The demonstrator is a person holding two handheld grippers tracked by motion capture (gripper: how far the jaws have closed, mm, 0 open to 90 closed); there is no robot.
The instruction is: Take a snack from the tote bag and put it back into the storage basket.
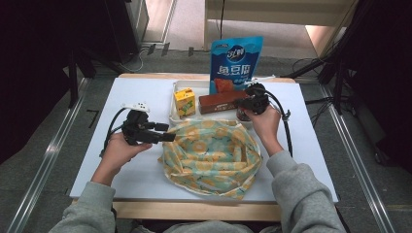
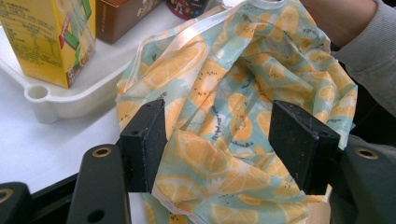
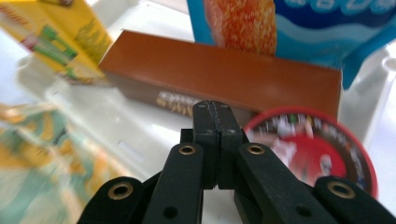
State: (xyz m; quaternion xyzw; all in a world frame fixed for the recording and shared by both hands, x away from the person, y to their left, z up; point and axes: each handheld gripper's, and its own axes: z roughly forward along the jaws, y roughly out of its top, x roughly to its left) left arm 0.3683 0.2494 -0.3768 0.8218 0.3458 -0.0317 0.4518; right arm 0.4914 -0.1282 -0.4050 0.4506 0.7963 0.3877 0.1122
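- A white table top (image 1: 97, 145) with a wooden edge stands on a grey floor (image 1: 43, 145), with metal rails on both sides and dark stands behind.
- The landmark is the white tray (image 1: 173, 115), at the back of the table.
- In the tray a yellow juice carton (image 1: 184, 102) stands upright at the left end, and a brown box (image 1: 221, 101) lies to its right, its long axis running along the tray from left to right.
- A blue snack bag (image 1: 235, 60) stands upright behind the brown box.
- A round red lid (image 3: 317, 149) lies at the right end of the tray, just in front of the box.
- A cloth bag (image 1: 211, 158) with an orange-slice print lies crumpled just in front of the tray, its mouth facing up.
- The left gripper (image 1: 163, 132) sits left of the cloth bag, in front of the tray's left end, pointing sideways at the bag; its jaws stand wide, with bag fabric between them but not pinched.
- The right gripper (image 3: 215, 108) is over the tray's right end, jaws pressed together on nothing, pointing at the brown box.
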